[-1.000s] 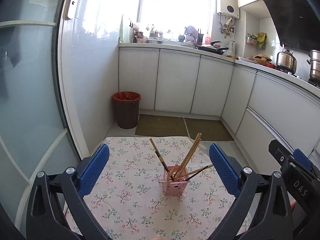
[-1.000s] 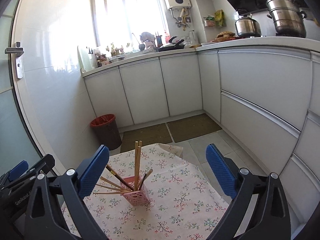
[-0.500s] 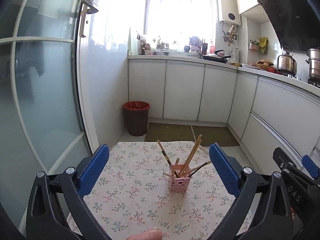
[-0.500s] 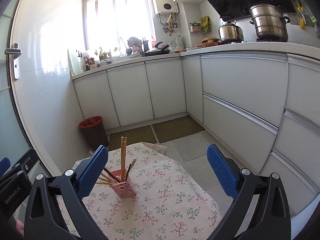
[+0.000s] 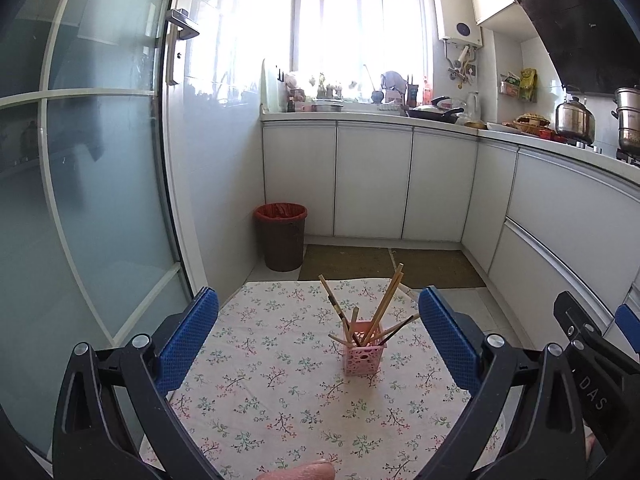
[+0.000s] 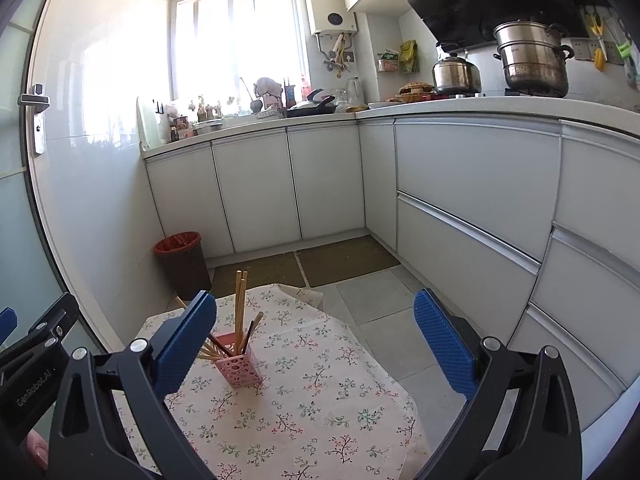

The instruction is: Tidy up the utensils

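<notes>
- The chopsticks (image 5: 382,308) are all sitting in the little pink perforated holder (image 5: 363,346), which stands upright on the worktop (image 5: 260,396) (floral cloth over it). In the left wrist view it's a bit past centre, roughly 12 o'clock from the left gripper (image 5: 318,344).
- They fan out every which way: a couple lean to 11 o'clock, a pair to 1 o'clock, and one dark-tipped stick pokes out low at about 3 o'clock. My guess is they were just dropped in, so each one flops to whichever wall it hits.
- From the right wrist view the holder (image 6: 239,365) sits at about 10 o'clock, right behind the left blue pad of the right gripper (image 6: 316,340), and two sticks (image 6: 240,304) stand nearly straight up there.
- No loose utensils on the cloth that I can see, so I reckon the sorting is basically done.
- Both grippers have their jaws spread wide with nothing in them, and both hang well short of the holder. Looks like a hands-off pose to me.
- Further out: a brown trash bin with a red liner (image 5: 281,236) on the floor at about 11 o'clock, white cabinets, pots on the stove at 2 o'clock.
- A fingertip (image 5: 298,472) peeks in at 6 o'clock.
</notes>
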The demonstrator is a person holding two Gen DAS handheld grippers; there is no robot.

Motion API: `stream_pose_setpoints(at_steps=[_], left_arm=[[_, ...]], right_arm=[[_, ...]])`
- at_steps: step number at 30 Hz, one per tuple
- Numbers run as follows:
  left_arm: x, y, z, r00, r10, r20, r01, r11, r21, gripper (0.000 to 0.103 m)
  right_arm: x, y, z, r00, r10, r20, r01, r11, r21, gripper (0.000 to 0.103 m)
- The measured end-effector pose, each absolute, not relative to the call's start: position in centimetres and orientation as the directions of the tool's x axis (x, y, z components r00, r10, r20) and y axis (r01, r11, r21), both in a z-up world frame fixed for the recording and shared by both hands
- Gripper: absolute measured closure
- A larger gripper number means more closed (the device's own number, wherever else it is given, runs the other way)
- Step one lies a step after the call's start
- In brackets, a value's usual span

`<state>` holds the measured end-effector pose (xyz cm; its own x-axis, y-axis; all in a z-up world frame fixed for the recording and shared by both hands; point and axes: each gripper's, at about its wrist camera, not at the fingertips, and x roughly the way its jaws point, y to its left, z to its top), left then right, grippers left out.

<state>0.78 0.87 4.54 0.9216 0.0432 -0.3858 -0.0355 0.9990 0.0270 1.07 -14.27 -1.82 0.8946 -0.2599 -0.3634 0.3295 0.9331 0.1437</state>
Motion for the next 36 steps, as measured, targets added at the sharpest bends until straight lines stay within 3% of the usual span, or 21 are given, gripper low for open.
stream_pose_setpoints(at_steps=[36], left_arm=[[0.56, 1.27, 4.53, 0.923, 0.044, -0.381, -0.037, 0.999, 0.025, 0.007]], right_arm=[[1.55, -15.11, -2.35, 0.888, -0.229, -0.399, 0.314, 0.935, 0.162, 0.007]])
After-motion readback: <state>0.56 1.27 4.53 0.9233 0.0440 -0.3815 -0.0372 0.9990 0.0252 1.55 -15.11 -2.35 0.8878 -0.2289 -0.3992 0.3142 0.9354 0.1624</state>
